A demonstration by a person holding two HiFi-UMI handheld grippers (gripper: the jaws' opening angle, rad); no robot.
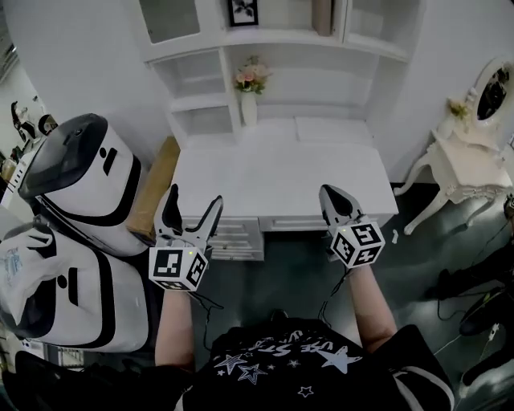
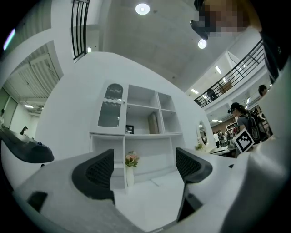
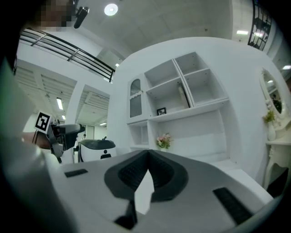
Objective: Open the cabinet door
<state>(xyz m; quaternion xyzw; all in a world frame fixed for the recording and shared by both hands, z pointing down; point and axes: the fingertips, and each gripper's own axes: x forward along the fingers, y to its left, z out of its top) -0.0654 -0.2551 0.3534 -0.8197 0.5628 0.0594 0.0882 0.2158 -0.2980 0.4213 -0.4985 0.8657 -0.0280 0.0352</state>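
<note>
A white desk [image 1: 277, 177] carries a shelf hutch with a glass-front cabinet door [image 1: 169, 18] at its upper left, standing closed. That door [image 2: 111, 107] shows far ahead in the left gripper view, and the right gripper view has the door [image 3: 135, 103] too. My left gripper [image 1: 189, 213] hovers over the desk's front left edge, open and empty; its jaws stand wide apart [image 2: 143, 170]. Over the front right edge my right gripper [image 1: 339, 201] is shut on nothing, jaws pressed together [image 3: 148, 170]. Both are well short of the hutch.
A vase of pink flowers [image 1: 250, 84] stands on the desk at the back. Two white-and-black machines [image 1: 80, 185] crowd the left side, beside a brown board [image 1: 157, 189]. Drawers [image 1: 233, 237] sit under the desk. A white vanity table [image 1: 466, 160] stands right; cables [image 1: 482, 305] lie on the floor.
</note>
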